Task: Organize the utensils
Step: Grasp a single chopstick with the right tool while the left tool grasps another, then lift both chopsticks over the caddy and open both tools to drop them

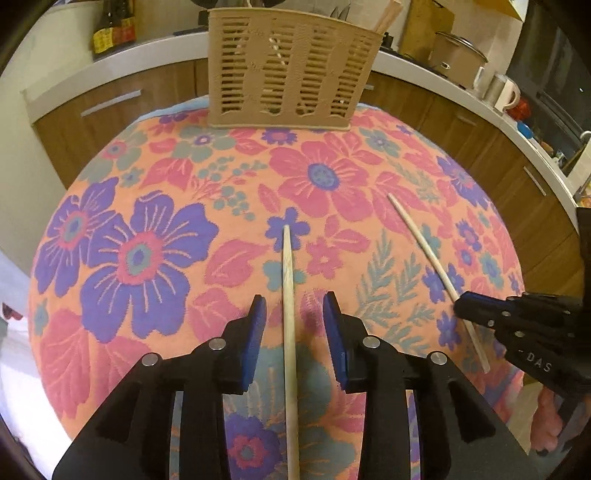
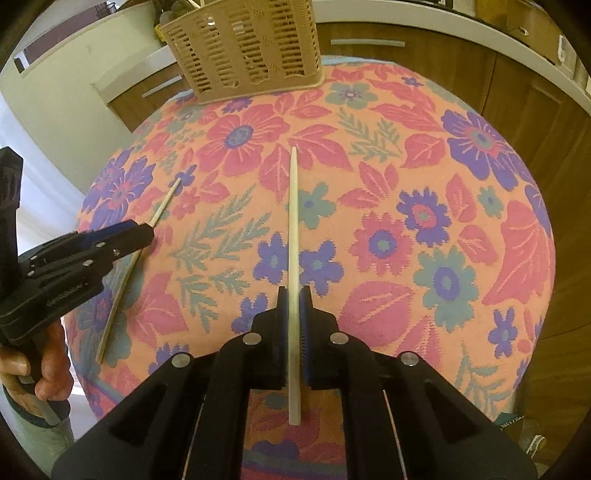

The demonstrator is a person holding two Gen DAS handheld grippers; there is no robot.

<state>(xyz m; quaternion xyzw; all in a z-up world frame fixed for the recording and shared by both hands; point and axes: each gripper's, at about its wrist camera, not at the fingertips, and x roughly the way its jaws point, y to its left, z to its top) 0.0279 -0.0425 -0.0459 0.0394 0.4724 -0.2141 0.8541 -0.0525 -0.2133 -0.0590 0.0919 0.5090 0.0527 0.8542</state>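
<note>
Two pale wooden chopsticks lie on the flowered cloth. In the left wrist view my left gripper is open, its blue-padded fingers on either side of one chopstick without touching it. In the right wrist view my right gripper is shut on the other chopstick, which points away towards the beige slotted utensil basket. The basket stands upright at the table's far edge. The right gripper also shows in the left view on its chopstick. The left gripper and its chopstick show in the right view.
The round table wears an orange cloth with pink and purple flowers. Behind it run a white counter and brown cabinets. Bottles, a pot and mugs stand on the counter. Some utensils stick out of the basket.
</note>
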